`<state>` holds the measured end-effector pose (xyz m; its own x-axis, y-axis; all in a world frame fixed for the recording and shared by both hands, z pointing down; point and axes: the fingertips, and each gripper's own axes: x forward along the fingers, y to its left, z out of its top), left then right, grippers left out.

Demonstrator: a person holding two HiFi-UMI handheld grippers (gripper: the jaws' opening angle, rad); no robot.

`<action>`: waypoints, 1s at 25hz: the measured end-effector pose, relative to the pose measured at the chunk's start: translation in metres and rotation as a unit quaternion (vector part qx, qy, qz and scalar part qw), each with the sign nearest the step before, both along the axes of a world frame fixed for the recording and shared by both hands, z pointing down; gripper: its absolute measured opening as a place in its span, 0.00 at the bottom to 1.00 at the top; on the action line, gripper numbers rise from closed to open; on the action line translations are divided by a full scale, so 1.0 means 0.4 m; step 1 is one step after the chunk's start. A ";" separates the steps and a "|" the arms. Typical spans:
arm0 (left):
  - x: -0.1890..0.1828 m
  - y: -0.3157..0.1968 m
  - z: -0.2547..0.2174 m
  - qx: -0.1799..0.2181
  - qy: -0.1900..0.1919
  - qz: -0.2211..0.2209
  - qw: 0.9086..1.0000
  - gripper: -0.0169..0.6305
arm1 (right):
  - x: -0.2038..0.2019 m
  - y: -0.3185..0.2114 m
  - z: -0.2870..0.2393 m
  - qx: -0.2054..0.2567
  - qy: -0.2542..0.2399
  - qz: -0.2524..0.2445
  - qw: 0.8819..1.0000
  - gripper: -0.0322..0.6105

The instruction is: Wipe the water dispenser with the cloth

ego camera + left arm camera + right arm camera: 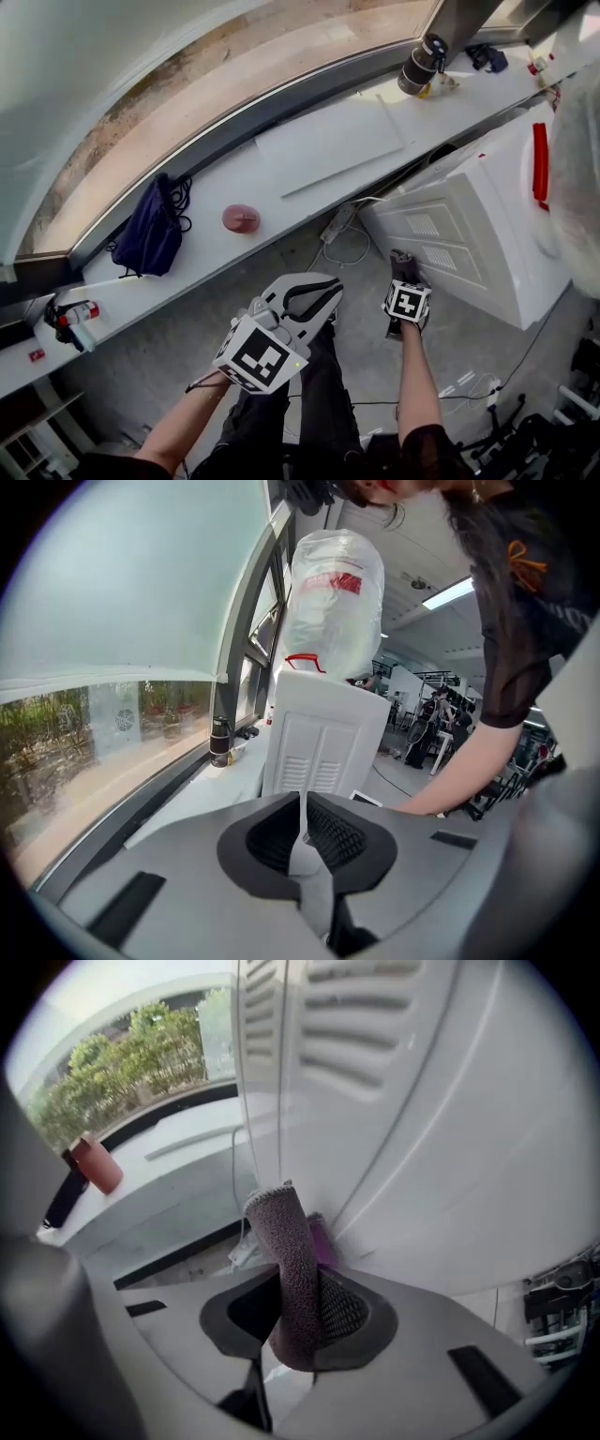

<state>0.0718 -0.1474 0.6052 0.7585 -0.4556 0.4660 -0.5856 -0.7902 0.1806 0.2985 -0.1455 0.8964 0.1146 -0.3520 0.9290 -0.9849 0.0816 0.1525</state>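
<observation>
Down low by the water dispenser (pixel 478 225), right hand-held gripper (pixel 300 1309) is clamped on the grey cloth (pixel 286 1251), its tip just beside the vented panel (pixel 356 1016); left hand-held gripper (pixel 305 834) closed, empty, well apart; wiping looks about to start; next move: press cloth flat, drag across.

both bare forearms reach forward and down from the lower edge of the head view. the left forearm (pixel 183 427) angles inward, and the left gripper (pixel 302 292) has its jaws pressed together with nothing between them. the right forearm (pixel 418 380) runs straighter, and the right gripper (pixel 404 267) sits further ahead, its jaws clamped on a grey cloth (pixel 289 1260).
</observation>
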 end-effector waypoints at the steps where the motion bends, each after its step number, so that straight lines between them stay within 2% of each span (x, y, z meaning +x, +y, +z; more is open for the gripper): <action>1: -0.002 0.003 -0.021 0.006 -0.001 0.005 1.000 0.07 | -0.017 -0.002 -0.043 0.016 -0.013 -0.008 1.000 0.21; 6: -0.034 0.065 -0.146 0.027 -0.007 0.026 0.999 0.07 | -0.120 0.034 -0.306 0.078 -0.077 -0.039 0.993 0.21; 10: -0.083 0.136 -0.254 0.035 -0.002 0.032 0.999 0.07 | -0.203 0.078 -0.542 0.130 -0.129 -0.044 0.982 0.21; 12: -0.106 0.178 -0.300 0.036 0.001 0.035 0.999 0.07 | -0.250 0.113 -0.652 0.150 -0.147 -0.062 0.976 0.21; 15: -0.131 0.236 -0.364 0.044 0.004 0.047 0.998 0.07 | -0.307 0.165 -0.801 0.177 -0.146 -0.095 0.969 0.21; 17: -0.145 0.268 -0.411 0.054 0.008 0.056 0.997 0.07 | -0.334 0.196 -0.894 0.198 -0.144 -0.099 0.965 0.21; 25: -0.191 0.378 -0.568 0.076 0.041 0.062 0.994 0.07 | -0.377 0.338 -1.195 0.286 -0.146 -0.054 0.946 0.21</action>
